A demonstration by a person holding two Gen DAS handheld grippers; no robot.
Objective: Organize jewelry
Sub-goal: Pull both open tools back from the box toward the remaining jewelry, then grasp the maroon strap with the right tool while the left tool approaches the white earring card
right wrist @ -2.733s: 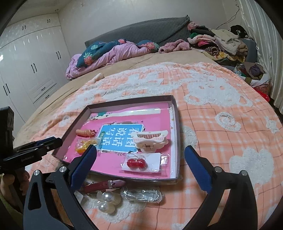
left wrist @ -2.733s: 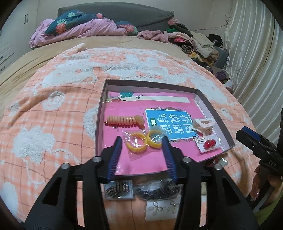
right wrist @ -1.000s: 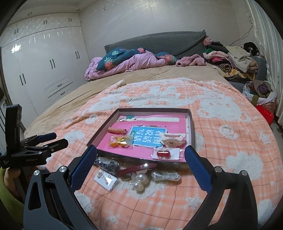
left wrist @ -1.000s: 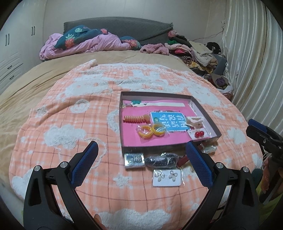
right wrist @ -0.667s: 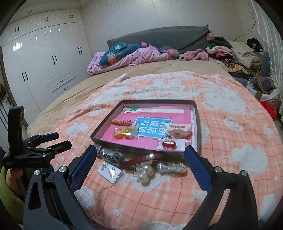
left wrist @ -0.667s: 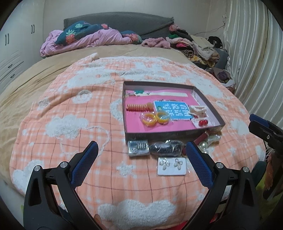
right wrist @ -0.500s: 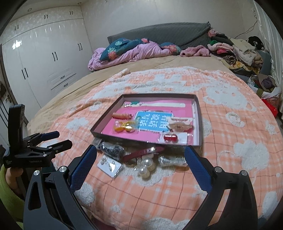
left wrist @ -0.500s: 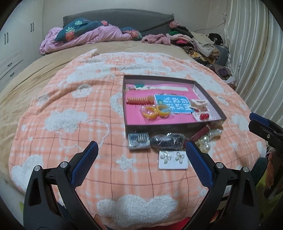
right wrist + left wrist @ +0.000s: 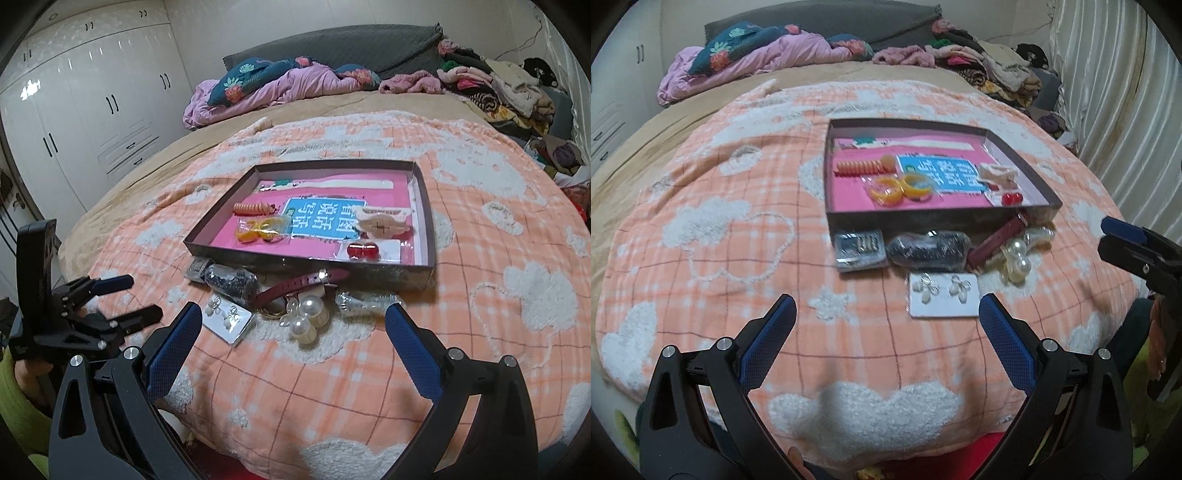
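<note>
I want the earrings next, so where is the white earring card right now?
The earring card lies on the blanket in front of the box, just nearer than the dark bead bag and left of the pearls.

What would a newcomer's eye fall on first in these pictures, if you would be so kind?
Probably the shallow grey cardboard box with a bright pink lining, sitting on the peach checked blanket with white clouds and holding orange bangles and red beads. Next, the clutter in front of it: large white pearl baubles, a maroon strap and a white card of earrings. Both sets of blue-padded jaws stand open and empty in the foreground.
</note>
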